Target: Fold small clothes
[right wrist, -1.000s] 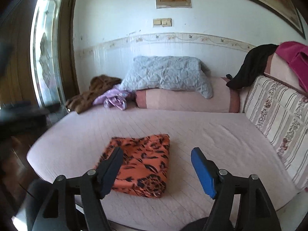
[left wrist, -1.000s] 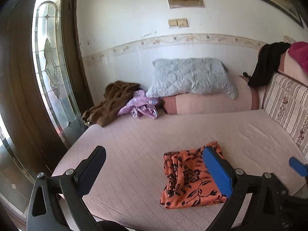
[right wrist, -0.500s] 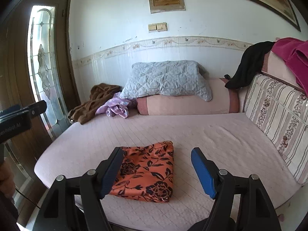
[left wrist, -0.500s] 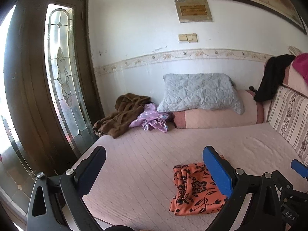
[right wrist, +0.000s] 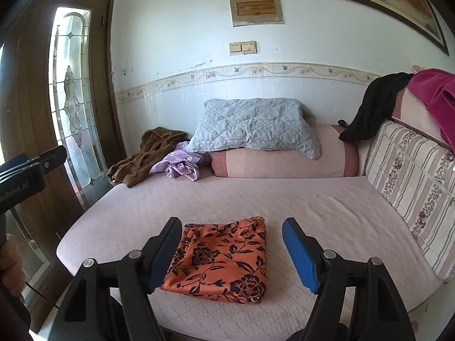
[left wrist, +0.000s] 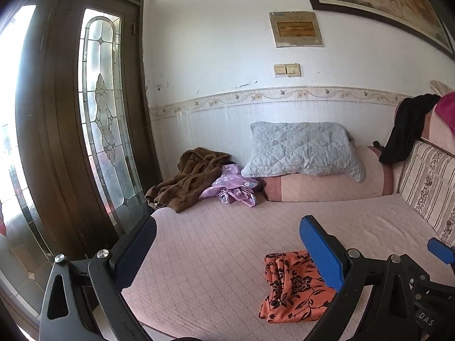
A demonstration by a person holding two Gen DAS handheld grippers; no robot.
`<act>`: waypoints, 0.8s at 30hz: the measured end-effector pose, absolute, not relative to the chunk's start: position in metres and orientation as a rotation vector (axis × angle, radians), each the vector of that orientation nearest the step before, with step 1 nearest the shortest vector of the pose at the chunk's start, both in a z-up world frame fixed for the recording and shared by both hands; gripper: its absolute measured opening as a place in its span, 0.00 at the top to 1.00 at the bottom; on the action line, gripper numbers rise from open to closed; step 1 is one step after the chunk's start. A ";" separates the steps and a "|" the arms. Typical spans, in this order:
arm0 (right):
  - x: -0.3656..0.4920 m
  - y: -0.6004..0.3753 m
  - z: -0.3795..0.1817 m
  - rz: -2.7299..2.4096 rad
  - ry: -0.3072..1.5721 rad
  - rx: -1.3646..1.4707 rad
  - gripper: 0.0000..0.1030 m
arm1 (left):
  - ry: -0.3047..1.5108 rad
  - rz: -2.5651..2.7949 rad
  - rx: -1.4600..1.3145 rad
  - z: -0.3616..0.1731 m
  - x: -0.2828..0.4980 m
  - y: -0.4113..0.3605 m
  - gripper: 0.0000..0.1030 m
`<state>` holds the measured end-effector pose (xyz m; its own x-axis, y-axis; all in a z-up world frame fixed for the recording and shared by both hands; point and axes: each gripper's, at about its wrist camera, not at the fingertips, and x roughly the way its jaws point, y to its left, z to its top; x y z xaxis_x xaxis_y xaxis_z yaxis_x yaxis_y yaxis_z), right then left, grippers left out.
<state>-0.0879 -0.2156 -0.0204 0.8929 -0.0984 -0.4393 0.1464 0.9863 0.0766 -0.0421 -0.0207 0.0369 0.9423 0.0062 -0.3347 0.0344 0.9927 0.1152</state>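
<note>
1. Fingers of our right gripper [right wrist: 231, 251] stand wide apart and hold nothing; between them, a little lower than their tips in the right wrist view, we see the folded orange floral cloth [right wrist: 224, 261], and the left finger covers its left edge.
2. Our left gripper [left wrist: 227, 253] is also spread open and empty. In the left wrist view the orange floral cloth [left wrist: 293, 287] lies low and to the right, partly hidden behind the blue right finger [left wrist: 321, 253], not between the two fingers.
3. We see the cloth lying flat on the pink quilted bed [right wrist: 256, 196], near its front edge, and no finger touches it.
4. Further back, near the wall, a brown garment [right wrist: 145, 156] and a purple floral garment [right wrist: 182, 164] lie in a heap, just beside a grey quilted pillow [right wrist: 253, 125] that rests on a pink bolster [right wrist: 284, 162].
5. At the far right a black garment [right wrist: 372, 108] hangs over the striped backrest [right wrist: 409, 164].
</note>
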 end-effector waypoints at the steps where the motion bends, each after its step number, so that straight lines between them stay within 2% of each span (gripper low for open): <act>1: -0.088 -0.214 -0.020 -0.126 0.450 0.108 0.26 | 0.338 -0.015 0.117 0.038 -0.043 -0.020 0.02; 24: -0.089 -0.197 -0.021 -0.150 0.464 0.080 0.26 | 0.337 -0.044 0.102 0.033 -0.050 -0.008 0.02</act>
